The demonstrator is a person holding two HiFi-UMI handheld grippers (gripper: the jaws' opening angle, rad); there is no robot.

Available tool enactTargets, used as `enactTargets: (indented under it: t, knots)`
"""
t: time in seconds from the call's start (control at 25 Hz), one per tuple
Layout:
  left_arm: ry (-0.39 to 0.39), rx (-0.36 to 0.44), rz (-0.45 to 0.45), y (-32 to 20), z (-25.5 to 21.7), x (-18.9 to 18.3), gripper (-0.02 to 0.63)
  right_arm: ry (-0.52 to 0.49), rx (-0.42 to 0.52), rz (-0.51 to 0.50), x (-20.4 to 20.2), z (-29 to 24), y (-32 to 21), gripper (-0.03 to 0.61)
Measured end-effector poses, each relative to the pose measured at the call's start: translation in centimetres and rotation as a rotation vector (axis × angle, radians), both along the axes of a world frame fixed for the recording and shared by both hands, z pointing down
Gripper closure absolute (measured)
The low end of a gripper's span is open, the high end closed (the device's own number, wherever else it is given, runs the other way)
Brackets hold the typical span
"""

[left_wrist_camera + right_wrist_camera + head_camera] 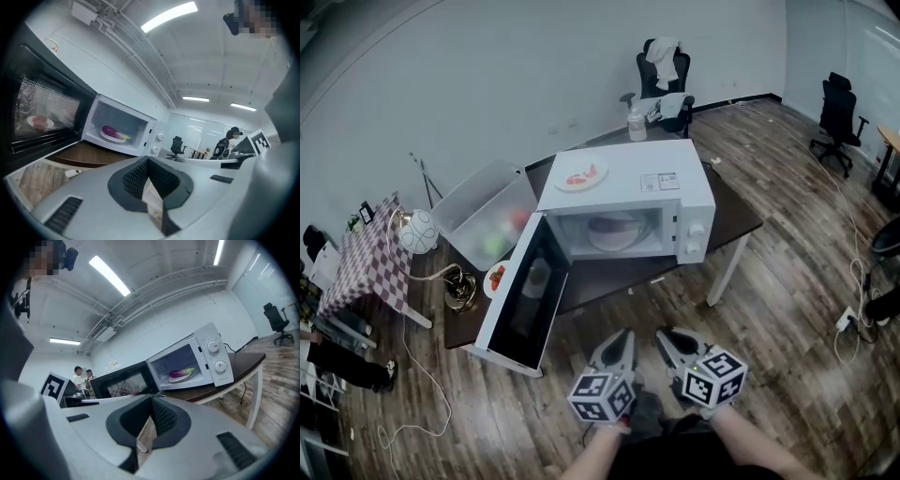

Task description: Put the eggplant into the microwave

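Both the left gripper point(622, 336) and the right gripper point(667, 335) hang closed and empty at six o'clock from the microwave point(628, 178), seemingly because the eggplant point(182, 373) already rests on the plate point(175, 379) inside.

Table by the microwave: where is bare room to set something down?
Bare: the table strip before the microwave, right of its open door; the table's right end beside the dials; the microwave top right of the plate. Crowded: the left end, with the bin and a dish by the door.
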State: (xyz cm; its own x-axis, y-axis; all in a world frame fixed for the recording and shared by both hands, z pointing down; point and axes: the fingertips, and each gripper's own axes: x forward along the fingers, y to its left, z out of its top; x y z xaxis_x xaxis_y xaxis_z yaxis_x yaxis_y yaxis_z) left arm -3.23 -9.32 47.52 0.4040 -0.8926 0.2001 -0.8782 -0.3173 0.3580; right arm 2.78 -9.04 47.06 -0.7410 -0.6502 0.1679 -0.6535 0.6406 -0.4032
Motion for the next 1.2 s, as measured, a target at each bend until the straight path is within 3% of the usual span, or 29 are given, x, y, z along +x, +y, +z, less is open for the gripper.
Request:
enactTargets:
  t: [0.56,1.2]
  knots:
    - [-0.039,-0.019,-0.004,4.3,1.5,0.4,0.615,0.011,-0.042,-0.028,-1.0,1.7,3.8,0.58]
    - [-0.053,-0.026,-0.026,4.7,1.8,-0.2,0.615,-0.004,-0.033,-0.045,-1.5,1.7,4.3,0.58]
